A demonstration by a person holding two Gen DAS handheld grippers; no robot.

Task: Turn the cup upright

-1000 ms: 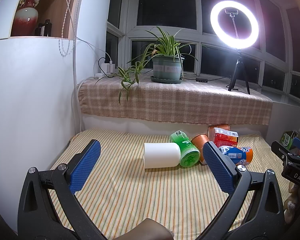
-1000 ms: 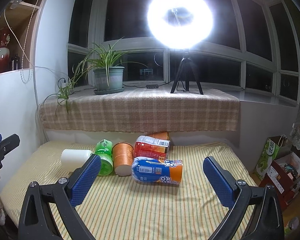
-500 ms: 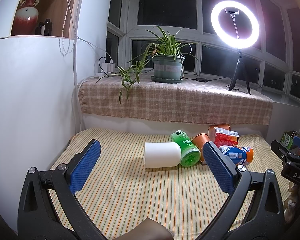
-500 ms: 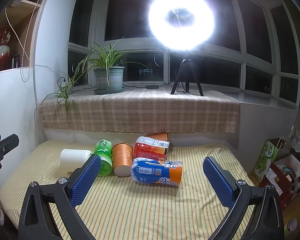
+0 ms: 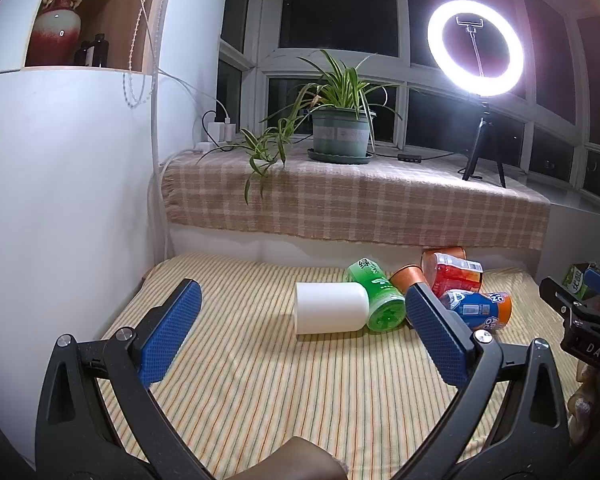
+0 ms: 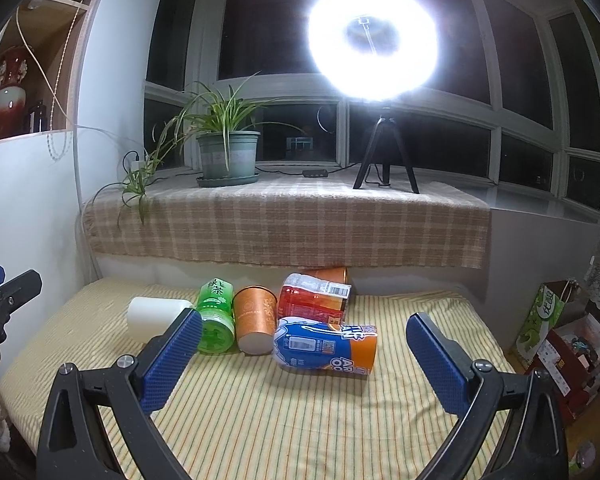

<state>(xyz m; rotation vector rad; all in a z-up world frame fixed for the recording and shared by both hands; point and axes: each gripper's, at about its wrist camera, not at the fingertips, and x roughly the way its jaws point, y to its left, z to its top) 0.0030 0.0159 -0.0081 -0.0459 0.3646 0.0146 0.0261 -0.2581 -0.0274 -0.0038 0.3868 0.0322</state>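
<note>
1. My left gripper is wide open with nothing in it; the white cup lies on its side ahead, between the jaws.
2. A green cup touches its closed end.
3. My right gripper is wide open and holds nothing, with the blue-and-orange cup lying between its jaws.

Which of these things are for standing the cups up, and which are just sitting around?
For the job:
white cup, lying on its side
green cup, on its side
orange cup, on its side
blue and orange cup, on its side
red cup, on its side
left gripper, open
right gripper, open

Just around:
potted plant
ring light
red vase
</note>
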